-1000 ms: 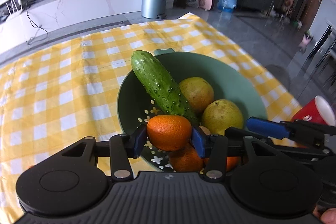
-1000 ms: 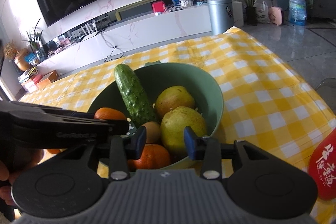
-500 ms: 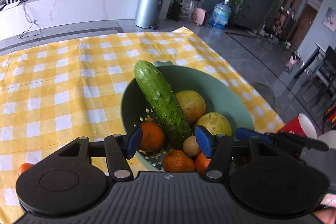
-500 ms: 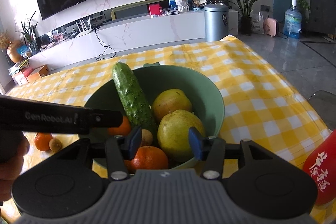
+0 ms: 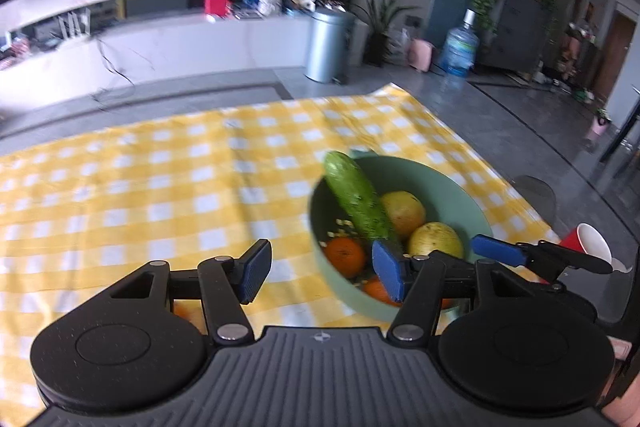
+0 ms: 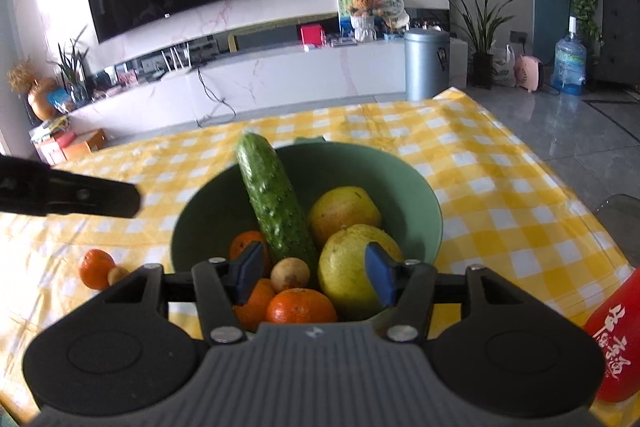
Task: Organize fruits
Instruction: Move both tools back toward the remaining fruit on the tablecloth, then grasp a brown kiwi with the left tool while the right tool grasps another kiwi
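Observation:
A green bowl (image 6: 416, 187) (image 5: 452, 187) on the yellow checked cloth holds a cucumber (image 6: 276, 199) (image 5: 360, 199), two yellow-green pears (image 6: 352, 267), several oranges (image 6: 302, 307) and a small brown fruit (image 6: 290, 273). My left gripper (image 5: 322, 277) is open and empty, above the cloth at the bowl's left rim. My right gripper (image 6: 312, 273) is open and empty, low over the bowl's near side. An orange (image 6: 96, 267) and a small brown fruit (image 6: 117, 275) lie on the cloth left of the bowl.
A red cup (image 5: 586, 241) (image 6: 618, 339) lies on its side right of the bowl near the table edge. The left gripper's finger (image 6: 72, 193) shows at the left of the right wrist view. Floor lies beyond the table's right edge.
My left gripper let go of the orange into the bowl, opened wide and drew back to the left. My right gripper opened wider and stayed over the bowl.

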